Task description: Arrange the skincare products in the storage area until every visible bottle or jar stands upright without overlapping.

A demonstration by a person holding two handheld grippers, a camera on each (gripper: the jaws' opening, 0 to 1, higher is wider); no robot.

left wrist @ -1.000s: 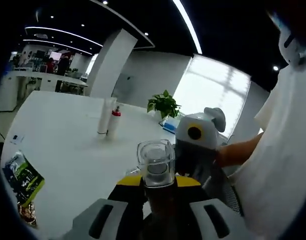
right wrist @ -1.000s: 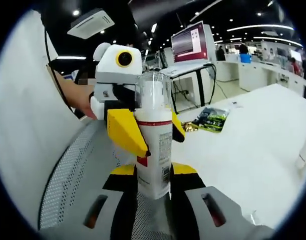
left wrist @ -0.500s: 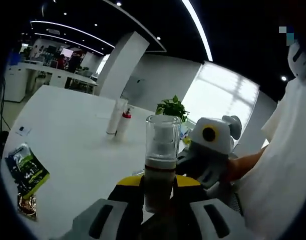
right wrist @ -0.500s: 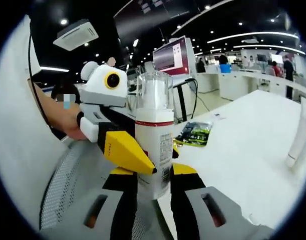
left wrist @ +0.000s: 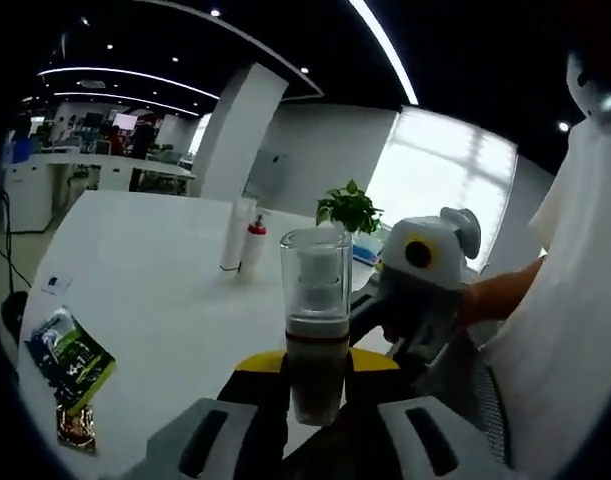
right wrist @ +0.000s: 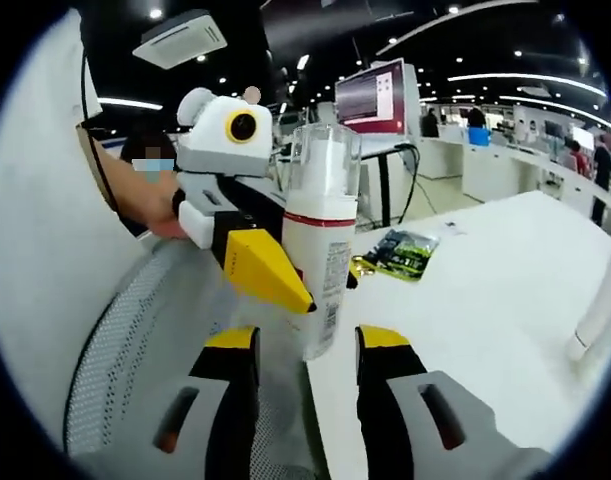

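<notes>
One pump bottle [left wrist: 316,325], white body with a red band and a clear cap, is the landmark; it stands upright and is clamped between the jaws of the left gripper [left wrist: 316,375], near the close edge of the white worktop [left wrist: 145,290]. In the right gripper view the same bottle [right wrist: 322,250] sits just ahead of the right gripper [right wrist: 307,350], whose two yellow-tipped jaws are spread apart on either side of the bottle base and not touching it, so that gripper is released. The left gripper's yellow jaw [right wrist: 265,268] crosses in front of the bottle in that view. Beside the bottle in the left gripper view, to its right, is the white body of the right gripper [left wrist: 420,280], held by one hand [left wrist: 485,298]; a grey mesh chair back [right wrist: 135,340] lies below it. Left of the bottle on the worktop: one green-and-black sachet [left wrist: 73,360] and one small brown packet [left wrist: 77,428] just beside it, two flat packets in all. Farther back than the bottle, well apart from it, two more products stand upright and touching: one white tube [left wrist: 234,235] and one smaller bottle with a red collar [left wrist: 252,245]. Beyond those, one potted plant [left wrist: 349,210] at the far worktop edge.
</notes>
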